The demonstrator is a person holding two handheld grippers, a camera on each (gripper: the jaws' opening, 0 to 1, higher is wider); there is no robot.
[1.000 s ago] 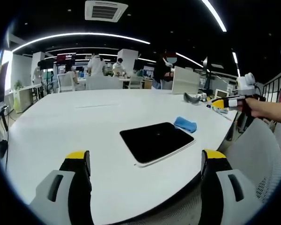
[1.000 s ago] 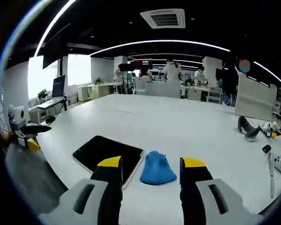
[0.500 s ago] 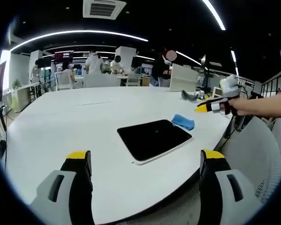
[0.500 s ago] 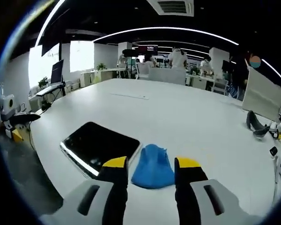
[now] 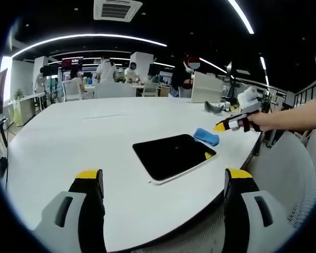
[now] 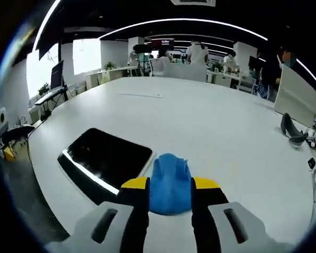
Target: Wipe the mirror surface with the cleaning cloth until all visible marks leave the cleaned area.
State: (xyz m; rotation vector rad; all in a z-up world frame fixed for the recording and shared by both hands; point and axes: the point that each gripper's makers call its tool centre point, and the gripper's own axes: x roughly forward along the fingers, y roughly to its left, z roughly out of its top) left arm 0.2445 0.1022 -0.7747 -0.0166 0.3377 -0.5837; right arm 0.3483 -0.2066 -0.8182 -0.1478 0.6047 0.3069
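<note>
Mirror (image 5: 174, 156) flat on white table (image 5: 68, 137), blue cleaning cloth (image 6: 170, 176) just beside its edge.
Mirror: dark glossy rectangular slab, rounded corners, thin pale rim, reflecting a ceiling light strip in the right gripper view (image 6: 102, 162). Cloth: soft, crumpled, bunched into a lump; also seen past the mirror's far corner in the left gripper view (image 5: 206, 136). Right gripper (image 6: 170, 185): yellow-tipped jaws narrow, one on each side of the cloth, touching or near-touching it; can't tell if it's clamped. In the left gripper view it (image 5: 225, 126) is angled down toward the cloth, held by a person's hand (image 5: 263, 119). Left gripper (image 5: 163, 179): jaws wide, nothing between them, low near the table's edge, well short of the mirror. Table: smooth, matte, curved edge.
</note>
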